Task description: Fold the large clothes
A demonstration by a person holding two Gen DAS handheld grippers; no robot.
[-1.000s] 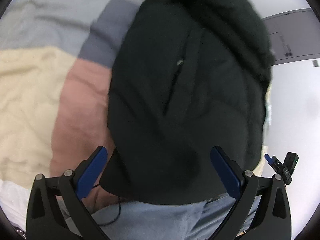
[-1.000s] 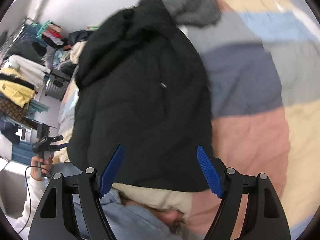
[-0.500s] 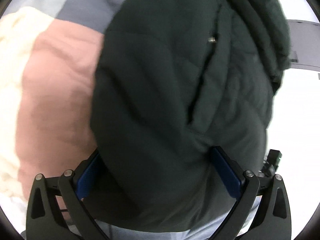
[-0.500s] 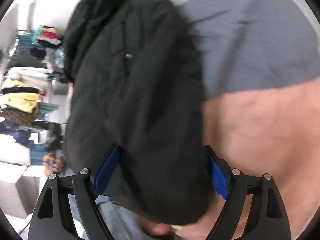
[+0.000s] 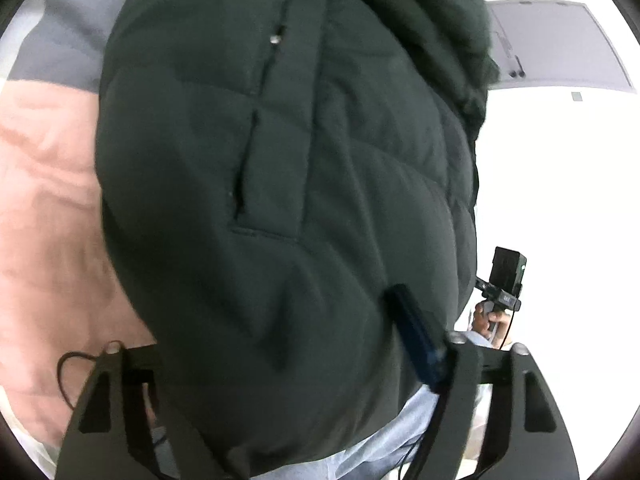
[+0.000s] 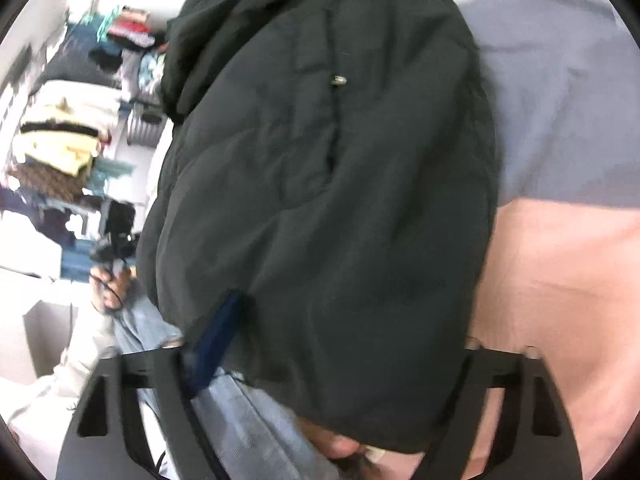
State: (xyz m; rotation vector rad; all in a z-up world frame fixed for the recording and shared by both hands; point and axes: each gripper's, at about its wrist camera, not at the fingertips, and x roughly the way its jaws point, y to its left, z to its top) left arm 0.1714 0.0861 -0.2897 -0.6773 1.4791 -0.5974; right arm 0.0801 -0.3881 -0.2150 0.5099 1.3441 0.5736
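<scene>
A dark green puffy jacket (image 5: pixel 280 160) lies bunched on the bed and fills both views, its pocket flap and snap facing up. My left gripper (image 5: pixel 280 316) straddles the jacket's near edge. Its jaws are closing, its right blue pad (image 5: pixel 416 340) digs into the padding and its other finger is buried under fabric. My right gripper (image 6: pixel 340 324) is closing on the same near edge of the jacket (image 6: pixel 320 180). Only its left blue pad (image 6: pixel 218 332) shows, pressed into the fabric.
The jacket rests on a colour-block blanket, pink (image 5: pixel 48 220) nearer and grey (image 6: pixel 560 100) farther. A person's jeans (image 6: pixel 248 420) and a hand (image 6: pixel 108 284) on the other handle are close below. Piled clothes (image 6: pixel 60 140) stand at the left, and a grey door (image 5: pixel 560 44) is on the white wall.
Both grippers have dropped down and forward onto the jacket's near edge. Their jaws, wide apart before, have narrowed into the padding, and the jacket now covers most of each view.
</scene>
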